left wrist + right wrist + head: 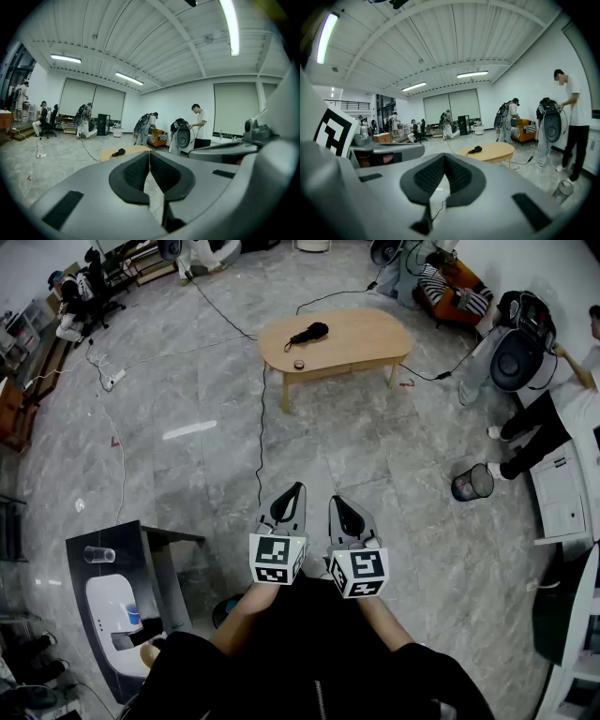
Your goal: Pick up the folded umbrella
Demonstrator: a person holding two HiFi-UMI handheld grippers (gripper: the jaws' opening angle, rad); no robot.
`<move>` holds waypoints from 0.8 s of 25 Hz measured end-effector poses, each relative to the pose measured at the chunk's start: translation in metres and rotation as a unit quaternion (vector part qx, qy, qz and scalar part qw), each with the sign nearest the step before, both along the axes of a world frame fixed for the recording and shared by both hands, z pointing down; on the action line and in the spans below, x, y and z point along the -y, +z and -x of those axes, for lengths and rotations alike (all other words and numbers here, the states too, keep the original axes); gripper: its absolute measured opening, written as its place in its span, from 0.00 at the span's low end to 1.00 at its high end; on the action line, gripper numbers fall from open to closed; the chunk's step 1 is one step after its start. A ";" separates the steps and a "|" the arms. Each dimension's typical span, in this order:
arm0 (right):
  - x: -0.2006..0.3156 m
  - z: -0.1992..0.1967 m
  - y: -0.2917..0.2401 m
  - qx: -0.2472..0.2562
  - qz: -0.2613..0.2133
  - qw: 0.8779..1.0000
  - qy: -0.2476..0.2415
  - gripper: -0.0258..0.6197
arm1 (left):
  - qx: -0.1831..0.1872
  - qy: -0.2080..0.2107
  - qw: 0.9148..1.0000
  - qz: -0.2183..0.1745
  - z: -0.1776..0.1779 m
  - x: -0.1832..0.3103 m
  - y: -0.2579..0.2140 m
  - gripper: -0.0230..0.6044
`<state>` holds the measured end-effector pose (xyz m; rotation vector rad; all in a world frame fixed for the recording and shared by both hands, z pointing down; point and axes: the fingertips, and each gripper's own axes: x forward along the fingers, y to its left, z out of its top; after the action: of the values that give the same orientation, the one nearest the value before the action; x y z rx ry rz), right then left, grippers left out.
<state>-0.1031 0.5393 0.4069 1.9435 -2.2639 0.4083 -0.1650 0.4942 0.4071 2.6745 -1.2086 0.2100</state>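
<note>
Two grippers sit side by side close in front of you, both aimed forward and a little downward over the grey marble floor (394, 456). Your left gripper (296, 489) has its jaws pressed together at the tips with nothing between them, which its own view confirms (149, 153). Your right gripper (336, 502) is the same, with its black pads meeting at the front and nothing held (444, 158). The folded umbrella (309, 333) is well apart from both grippers. It lies on the left part of the oval wooden table (370, 334) ahead of you, a black bundle with its strap trailing toward the table's near-left edge. You can also see it past the closed tips in the left gripper view (118, 152) and in the right gripper view (475, 150), resting on the tabletop (499, 151). A small dark object (299, 364) sits near the table's front edge, just this side of the umbrella. A black cable (262, 427) runs along the floor from the table's left leg toward your grippers. To your right a mesh waste bin (472, 483) stands on the floor, and beyond it a person in a white shirt (573, 108) stands beside a large dark backpack-like rig (549, 123). At your lower left a dark cabinet (155, 563) carries a clear glass (98, 554).
</note>
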 end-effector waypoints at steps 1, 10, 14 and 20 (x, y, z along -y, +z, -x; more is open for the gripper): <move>0.000 0.001 0.000 -0.001 0.000 1.000 -0.002 0.05 | 0.000 0.000 1.000 0.000 0.000 -0.001 0.001 0.06; 0.004 -0.008 -0.014 -0.006 -0.033 0.999 -0.006 0.06 | 0.012 0.000 1.000 -0.008 0.003 0.005 0.000 0.06; 0.003 -0.016 -0.025 -0.016 -0.050 0.999 0.003 0.06 | 0.020 0.002 1.000 -0.017 0.014 0.008 -0.003 0.06; 0.006 -0.011 -0.026 -0.004 -0.052 0.999 0.004 0.06 | 0.028 0.009 0.999 -0.018 0.021 0.012 0.000 0.06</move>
<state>-0.0919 0.5332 0.3810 1.9987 -2.3157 0.2885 -0.1860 0.4818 0.4067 2.7291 -1.2150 0.2706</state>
